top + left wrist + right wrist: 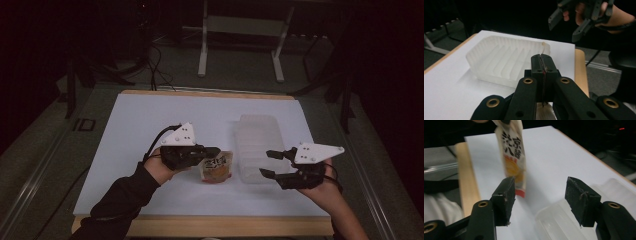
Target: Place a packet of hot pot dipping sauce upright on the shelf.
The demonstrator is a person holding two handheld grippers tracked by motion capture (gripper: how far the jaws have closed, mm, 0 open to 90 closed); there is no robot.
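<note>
Seen from above, a white table with a wooden front edge carries everything, and the clear ribbed plastic tray near its middle is the landmark here. To the left of the tray, your left hand holds the left gripper; its jaws are pressed together on the top edge of a snack packet (orange and white, printed with dark characters), and the packet sits just beside the tray's left wall, its lower end at the table surface; whether it rests there or hangs just above, you cannot tell. In the left gripper view the two jaws meet with a thin sliver of the packet pinched between them, and the tray lies straight ahead, empty troughs facing up. At the tray's right front corner, your right hand holds the right gripper; its jaws stand wide apart, holding nothing, one tip over the tray's edge. In the right gripper view the packet hangs upright beyond the open jaws, and the tray's rim shows below them.
</note>
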